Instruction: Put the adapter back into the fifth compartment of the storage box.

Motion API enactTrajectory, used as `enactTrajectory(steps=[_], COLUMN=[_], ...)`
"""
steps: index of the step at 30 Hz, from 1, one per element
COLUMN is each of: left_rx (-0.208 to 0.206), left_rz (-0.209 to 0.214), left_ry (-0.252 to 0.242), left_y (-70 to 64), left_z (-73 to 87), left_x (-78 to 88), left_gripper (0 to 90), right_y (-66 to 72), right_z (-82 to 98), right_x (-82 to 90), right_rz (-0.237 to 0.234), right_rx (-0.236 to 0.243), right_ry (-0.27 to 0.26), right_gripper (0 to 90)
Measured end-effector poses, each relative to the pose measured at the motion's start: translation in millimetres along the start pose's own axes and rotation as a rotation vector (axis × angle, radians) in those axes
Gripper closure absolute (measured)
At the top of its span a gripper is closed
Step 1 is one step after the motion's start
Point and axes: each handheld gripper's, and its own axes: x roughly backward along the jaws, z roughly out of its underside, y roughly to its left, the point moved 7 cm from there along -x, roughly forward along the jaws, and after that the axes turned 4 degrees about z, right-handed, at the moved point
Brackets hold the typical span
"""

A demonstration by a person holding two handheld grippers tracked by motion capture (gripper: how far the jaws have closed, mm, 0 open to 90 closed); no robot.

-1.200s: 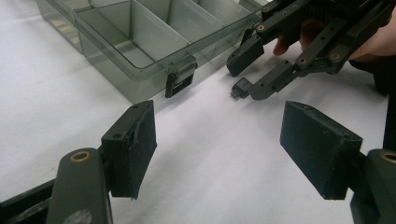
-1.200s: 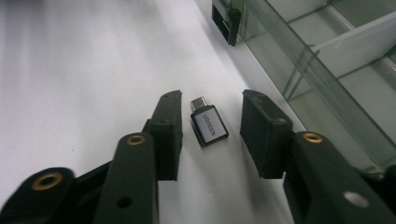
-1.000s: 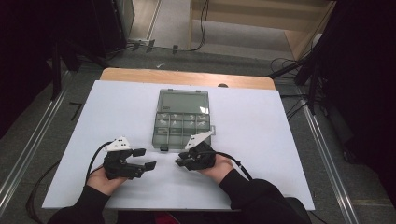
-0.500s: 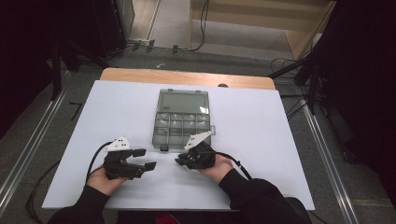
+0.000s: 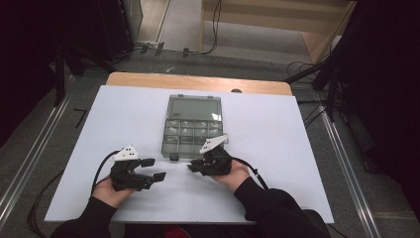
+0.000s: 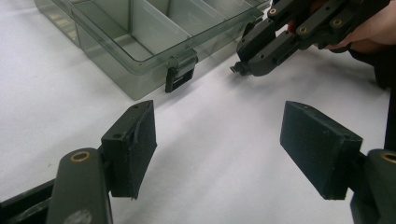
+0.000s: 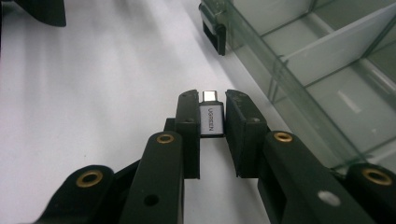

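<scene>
**Two handheld grippers at the near edge of a clear compartment box**

At the left of the high view, the person's left hand [image 5: 110,192] holds the left gripper [image 5: 152,169] low over the white table surface [image 5: 277,129], near the table's near edge. Its two black jaws stand wide apart with nothing between them; in the left gripper view only bare white surface lies between the pads [image 6: 135,144]. A black cable [image 5: 101,166] loops from its left side.

Right of it, in the middle of the table, sits the translucent grey-green plastic compartment box [image 5: 192,126], a rectangular case with a grid of small cells in its near half and one long cell at the far end. A dark latch [image 5: 174,157] hangs on its near wall, seen close in the left gripper view [image 6: 180,74].

Further right, the person's right hand [image 5: 233,174] holds the right gripper [image 5: 191,167] just beside the box's near right corner, its tips pointing left toward the left gripper. Its jaws are clamped on a small silver metal USB adapter [image 7: 212,116] marked UGREEN, whose plug end sticks out past the jaw tips above the white surface. In that view the box wall [image 7: 280,70] runs along the right, close to the gripper, apart from the adapter.
</scene>
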Motion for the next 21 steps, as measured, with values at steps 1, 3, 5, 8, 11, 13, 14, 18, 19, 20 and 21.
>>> enactTrajectory(steps=[1,3,5,8,11,13,14,18,19,20,21], left_rx=[0.001,0.002,0.004,0.005,0.005,0.005,0.006,0.007,0.006,0.006,0.006], left_rz=[0.001,0.001,0.001,0.001,0.000,0.000,-0.001,-0.001,-0.001,-0.001,0.000], left_ry=[-0.002,-0.002,-0.003,-0.005,-0.003,-0.003,-0.003,-0.003,-0.002,-0.003,-0.003], left_y=[0.0,0.2,0.1,0.0,0.2,0.5,0.6,0.6,0.7,0.8,0.7], left_z=[0.0,0.1,0.1,-0.3,-0.1,0.0,0.0,0.1,0.2,0.2,0.1], left_x=[-0.2,-0.4,-0.6,-0.1,0.0,-0.3,-0.3,-0.4,-0.5,-0.6,-0.8], left_gripper=[27.3,27.3,27.3,27.3,27.3,27.3,27.3,27.3,27.3,27.3,27.3], right_y=[-0.5,-1.9,-3.3,-4.5,-6.0,-6.7,-6.9,-5.7,-5.4,-4.9,-4.8], right_z=[-0.3,-1.3,-2.2,-3.3,-4.2,-5.3,-6.0,-9.5,-10.4,-11.6,-12.9], right_x=[1.1,3.1,5.3,8.7,11.1,12.7,14.0,18.1,18.6,19.8,20.7], right_rz=[-0.001,-0.002,-0.002,-0.010,-0.011,-0.012,-0.013,-0.016,-0.017,-0.018,-0.017], right_rx=[-0.003,-0.007,-0.010,-0.025,-0.034,-0.035,-0.035,-0.038,-0.037,-0.037,-0.038], right_ry=[-0.001,-0.008,-0.014,-0.023,-0.029,-0.037,-0.041,-0.058,-0.061,-0.062,-0.063], right_gripper=[74.1,74.2,74.1,74.1,74.2,74.2,74.2,74.2,74.1,74.2,74.2])
